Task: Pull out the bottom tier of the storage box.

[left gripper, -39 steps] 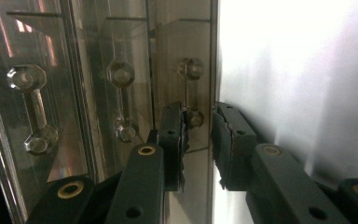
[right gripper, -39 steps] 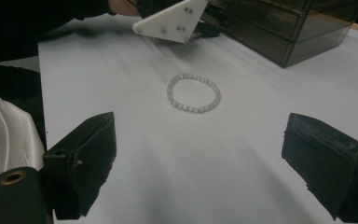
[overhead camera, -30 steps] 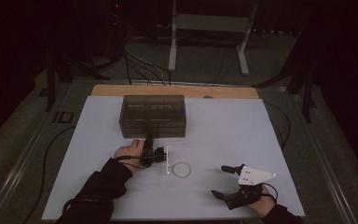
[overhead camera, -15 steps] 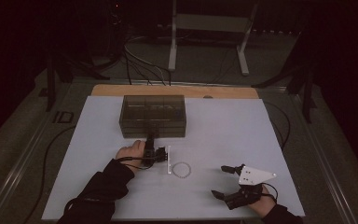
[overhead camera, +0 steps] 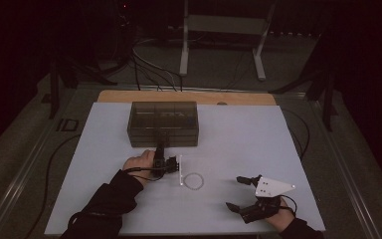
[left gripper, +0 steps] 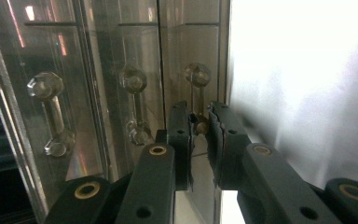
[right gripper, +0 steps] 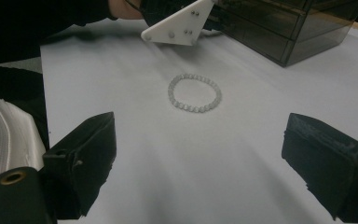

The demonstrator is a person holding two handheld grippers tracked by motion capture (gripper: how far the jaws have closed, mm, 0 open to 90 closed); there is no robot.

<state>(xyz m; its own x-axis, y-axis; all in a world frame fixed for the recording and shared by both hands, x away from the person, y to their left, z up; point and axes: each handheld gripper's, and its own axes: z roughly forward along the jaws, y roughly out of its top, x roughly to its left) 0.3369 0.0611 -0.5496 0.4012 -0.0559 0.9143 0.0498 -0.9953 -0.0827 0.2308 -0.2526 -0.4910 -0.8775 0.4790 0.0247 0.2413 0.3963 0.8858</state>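
Your left claw (left gripper: 199,128) is at the front of the smoked clear drawer box (overhead camera: 163,123), and its jaws are pinched onto the clear drawer handle (left gripper: 196,100) nearest the white tabletop (overhead camera: 238,134). In the left gripper view the camera is rolled, so the box's drawer fronts run as upright strips. Two more clear handles (left gripper: 50,112) sit on the neighbouring fronts, untouched. From the high view your left hand (overhead camera: 140,163) lies just in front of the box, with the gripper reaching up to its lower middle front and the grey plate (overhead camera: 180,169) standing edge-on beside your hand.

Your right claw (overhead camera: 237,192) has its jaws spread wide and holds nothing. It sits low over the tabletop near the right front corner, well apart from the box. In the right gripper view the two black jaws stand far out to either side, and between them, farther off, lies the pale beaded bracelet (right gripper: 195,93).

The bracelet (overhead camera: 194,181) lies flat on the tabletop as a closed ring, just beside your left gripper's plate and between your two hands, touched by neither claw.
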